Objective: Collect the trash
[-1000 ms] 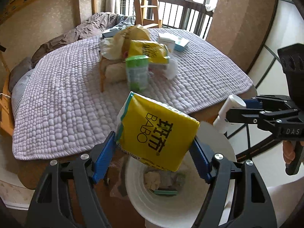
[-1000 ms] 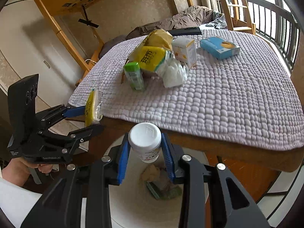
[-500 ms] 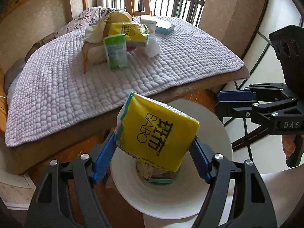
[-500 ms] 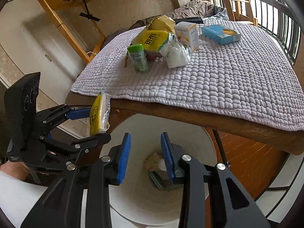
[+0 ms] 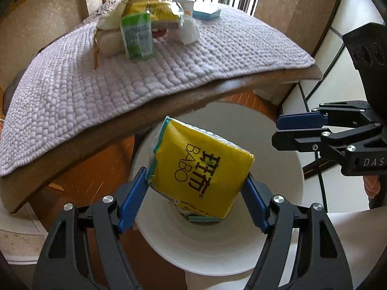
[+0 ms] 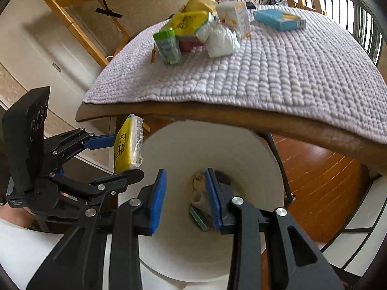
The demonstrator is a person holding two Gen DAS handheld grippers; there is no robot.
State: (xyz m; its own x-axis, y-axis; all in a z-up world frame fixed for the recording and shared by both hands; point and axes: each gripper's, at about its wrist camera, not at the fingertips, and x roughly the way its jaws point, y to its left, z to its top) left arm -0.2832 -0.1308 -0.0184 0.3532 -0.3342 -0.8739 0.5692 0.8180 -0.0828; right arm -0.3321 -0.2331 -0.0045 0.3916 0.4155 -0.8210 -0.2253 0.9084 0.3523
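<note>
My left gripper [image 5: 196, 191] is shut on a yellow BABO tissue pack [image 5: 200, 166] and holds it over the mouth of a white round trash bin [image 5: 280, 241]. The pack [image 6: 128, 145] and left gripper [image 6: 121, 154] also show in the right wrist view. My right gripper [image 6: 185, 193] is open and empty above the same bin [image 6: 254, 149]. It also shows in the left wrist view [image 5: 278, 130]. Trash lies at the bin's bottom [image 6: 200, 198], including a white bottle.
A table with a lilac knitted cover [image 6: 278, 72] stands just behind the bin. On it are a green carton [image 6: 168, 46], a yellow pack [image 6: 191, 21], a white bag [image 6: 222, 41], a white box [image 6: 234, 17] and a blue box [image 6: 278, 19]. Wooden floor [image 6: 314, 181] lies below.
The right gripper opened and dropped the white bottle into the bin. Both grippers have moved lower over the bin. The left gripper keeps hold of the yellow pack.
</note>
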